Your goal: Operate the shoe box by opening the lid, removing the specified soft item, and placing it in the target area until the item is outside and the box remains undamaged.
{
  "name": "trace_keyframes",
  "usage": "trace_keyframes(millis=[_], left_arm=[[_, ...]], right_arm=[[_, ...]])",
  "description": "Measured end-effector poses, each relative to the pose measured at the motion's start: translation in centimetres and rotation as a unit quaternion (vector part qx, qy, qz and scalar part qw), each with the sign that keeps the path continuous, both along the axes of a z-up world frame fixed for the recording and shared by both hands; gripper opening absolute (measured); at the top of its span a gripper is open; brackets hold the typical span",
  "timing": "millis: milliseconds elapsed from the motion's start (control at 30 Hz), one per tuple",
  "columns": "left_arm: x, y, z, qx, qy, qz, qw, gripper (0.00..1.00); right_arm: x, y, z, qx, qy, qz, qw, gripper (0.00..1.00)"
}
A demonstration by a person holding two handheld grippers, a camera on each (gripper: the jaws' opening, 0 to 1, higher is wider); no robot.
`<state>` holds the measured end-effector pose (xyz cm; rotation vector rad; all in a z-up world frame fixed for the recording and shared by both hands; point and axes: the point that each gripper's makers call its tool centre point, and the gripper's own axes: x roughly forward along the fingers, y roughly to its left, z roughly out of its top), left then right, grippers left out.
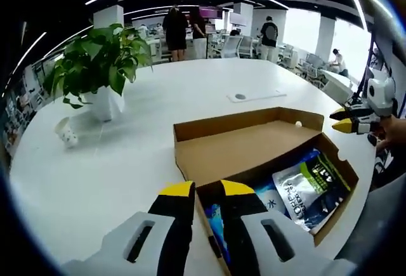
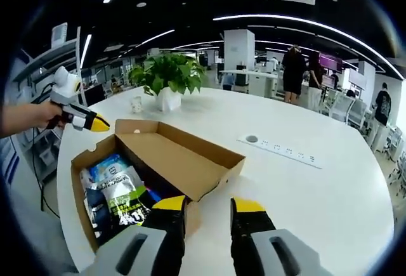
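Both views look from opposite sides, close over the open shoe box (image 1: 266, 162) (image 2: 152, 168) they share.

The shoe box (image 1: 254, 146) in front of you is plain brown corrugated cardboard, matt and unprinted, with raw cut edges. Inside it you see soft pouches (image 1: 311, 187) of glossy plastic film, silver and blue, creased and catching the ceiling light. The table (image 1: 127, 162) is a smooth white surface with a low sheen. Your left tongs (image 1: 206, 193) and right tongs (image 2: 209, 207) have matt black jaws with yellow tips on smooth grey plastic bodies. The plant pot (image 1: 104, 103) appears glossy white.
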<state>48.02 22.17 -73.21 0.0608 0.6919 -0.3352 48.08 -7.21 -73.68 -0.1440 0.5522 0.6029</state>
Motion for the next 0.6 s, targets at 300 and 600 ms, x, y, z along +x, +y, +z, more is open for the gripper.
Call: trace_keyframes(millis=[300,600], left_arm=[[-1.2,-1.1,-0.5,-0.004,0.008,-0.011,0.9999,0.18],[-2.3,-3.2,-1.0,-0.007,0.017,-0.029,0.9994,0.21]], right_arm=[[-2.1,0.4,0.6,0.010,0.004,0.025,0.9996,0.32],[-4.1,1.0,0.7,0.009,0.002,0.049,0.9987,0.41]])
